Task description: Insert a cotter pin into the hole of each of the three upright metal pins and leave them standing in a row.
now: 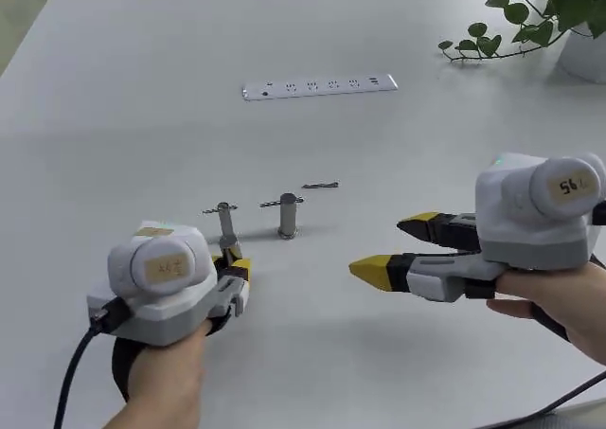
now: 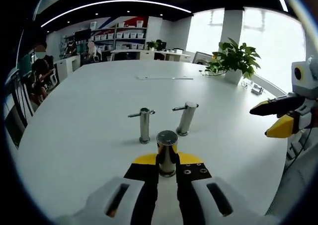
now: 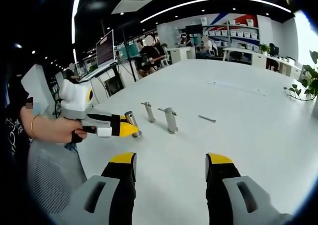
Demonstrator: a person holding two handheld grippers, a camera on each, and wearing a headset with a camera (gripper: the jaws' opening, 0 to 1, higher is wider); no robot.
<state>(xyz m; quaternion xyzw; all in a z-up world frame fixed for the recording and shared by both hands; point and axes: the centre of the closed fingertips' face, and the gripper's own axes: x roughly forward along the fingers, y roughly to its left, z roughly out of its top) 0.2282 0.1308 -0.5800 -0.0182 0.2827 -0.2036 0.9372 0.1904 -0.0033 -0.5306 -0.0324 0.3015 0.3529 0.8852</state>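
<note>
Head view: our left gripper point(image 1: 235, 270) sits by two cottered metal pins point(image 1: 288, 216), a loose cotter pin point(image 1: 320, 186) behind them; our right gripper point(image 1: 379, 247) is spread. Left gripper view: jaws pinch a third metal pin point(image 2: 167, 153) upright. Right gripper view: jaws wide apart.

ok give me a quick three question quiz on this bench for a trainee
1. True or false: the right claw is open and holds nothing.
2. How many of the standing pins have a cotter pin through them?
3. The left claw is shut on: A the power strip, B a metal pin, C a plant leaf.
Key: 1 true; 2 two; 3 B.
</note>
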